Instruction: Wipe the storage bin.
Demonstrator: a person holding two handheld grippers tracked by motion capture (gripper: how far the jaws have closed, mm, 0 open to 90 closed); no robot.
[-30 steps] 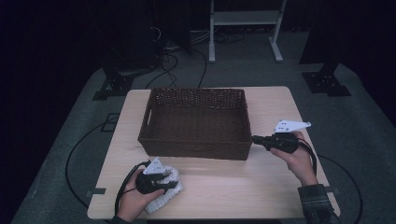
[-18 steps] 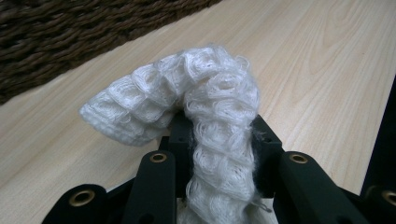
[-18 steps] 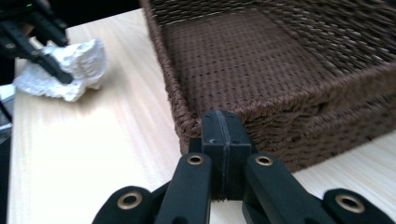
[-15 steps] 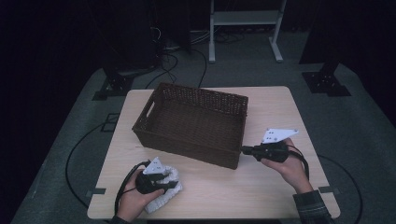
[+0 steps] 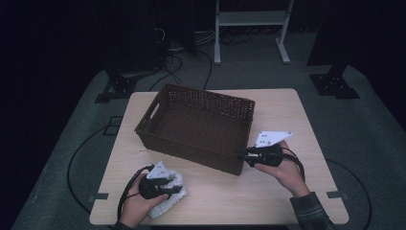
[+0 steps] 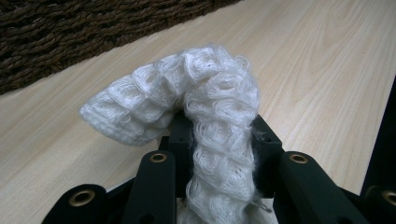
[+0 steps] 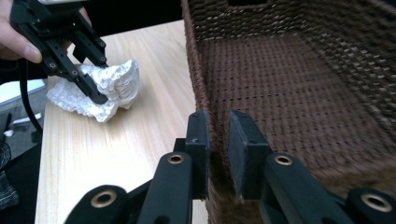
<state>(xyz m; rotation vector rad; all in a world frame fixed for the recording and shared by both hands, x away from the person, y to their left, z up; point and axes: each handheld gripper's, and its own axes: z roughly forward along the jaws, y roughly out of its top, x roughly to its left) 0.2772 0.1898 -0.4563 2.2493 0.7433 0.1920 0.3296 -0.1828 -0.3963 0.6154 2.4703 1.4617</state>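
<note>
A dark brown wicker basket (image 5: 191,148) lies askew on the wooden table (image 5: 287,110) and holds nothing. My right gripper (image 5: 241,154) is at its near right corner. In the right gripper view the jaws (image 7: 219,126) straddle the basket wall (image 7: 201,46); they have just been opening, and a thin gap shows beside the wall. My left gripper (image 5: 172,188) rests near the table's front left, shut on a white knitted cloth (image 5: 167,203). In the left gripper view the cloth (image 6: 205,102) bulges up between the closed jaws (image 6: 219,135). The right gripper view has the left gripper (image 7: 102,79) and the cloth (image 7: 112,88) at its upper left.
Black cables (image 5: 81,158) trail off the table's left side onto the grey floor. A white metal stand (image 5: 249,28) and dark equipment bases (image 5: 335,84) stand beyond the far edge. Bare wood lies between the two hands.
The right gripper has moved toward the person and to the left, and the basket has swung with it, its near right corner coming closer. The left gripper and cloth have stayed put.
</note>
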